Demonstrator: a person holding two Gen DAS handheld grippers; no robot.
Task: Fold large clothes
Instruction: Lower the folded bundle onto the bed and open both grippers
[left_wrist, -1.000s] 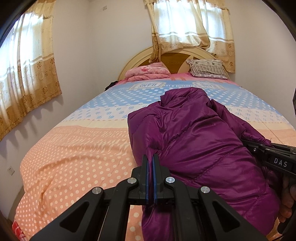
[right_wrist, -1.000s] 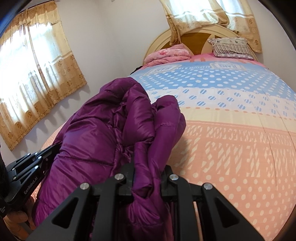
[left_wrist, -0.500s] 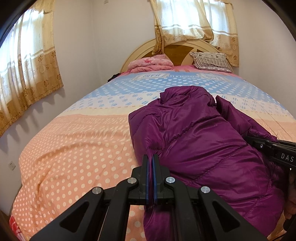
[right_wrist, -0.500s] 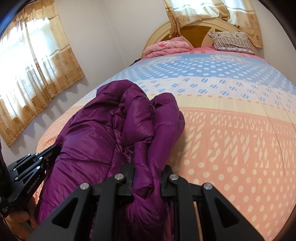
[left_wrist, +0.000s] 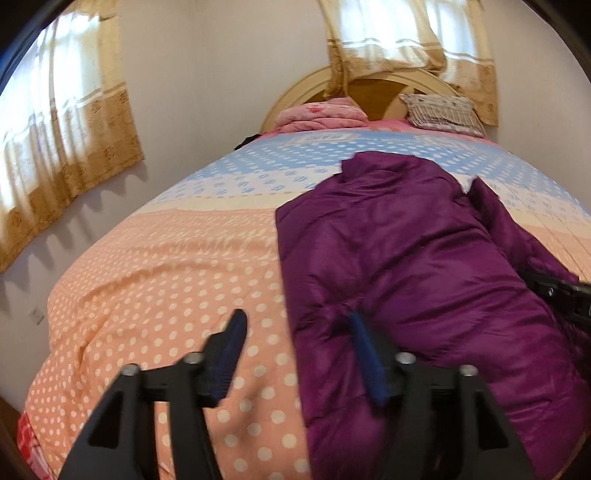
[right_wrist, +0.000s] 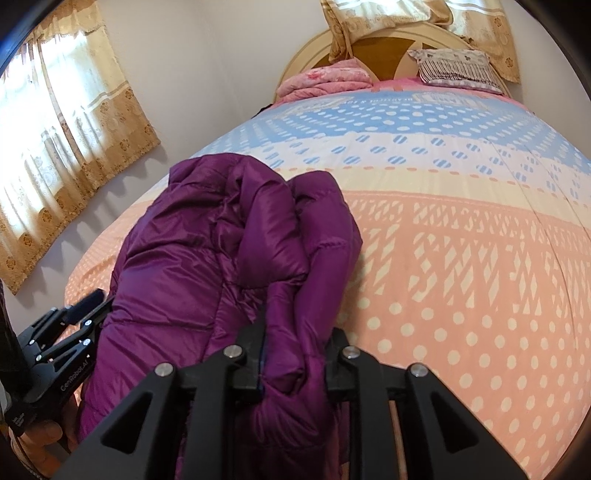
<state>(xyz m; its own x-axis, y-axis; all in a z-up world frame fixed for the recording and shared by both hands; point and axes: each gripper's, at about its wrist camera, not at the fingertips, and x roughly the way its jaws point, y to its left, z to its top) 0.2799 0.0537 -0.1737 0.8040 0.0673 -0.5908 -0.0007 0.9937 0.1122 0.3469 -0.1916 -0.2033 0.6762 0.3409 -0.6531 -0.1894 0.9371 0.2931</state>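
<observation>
A large purple puffer jacket (left_wrist: 413, 280) lies folded lengthwise on the bed, collar toward the headboard. My left gripper (left_wrist: 297, 332) is open at the jacket's near left edge; one finger is over the bedspread, the other over the purple fabric. It holds nothing. My right gripper (right_wrist: 295, 343) is shut on a thick bunch of the jacket (right_wrist: 236, 251) at its near right edge. The left gripper also shows in the right wrist view (right_wrist: 83, 304), and the right gripper's body at the right edge of the left wrist view (left_wrist: 565, 295).
The bed (left_wrist: 155, 280) has a peach, cream and blue dotted cover. A folded pink blanket (left_wrist: 321, 114) and a striped pillow (left_wrist: 443, 114) lie by the wooden headboard. Curtained windows (left_wrist: 55, 147) are on the left and back walls.
My left gripper has opened and let go of the jacket's left edge. The right gripper keeps its hold. Both views have tilted down a little toward the bed.
</observation>
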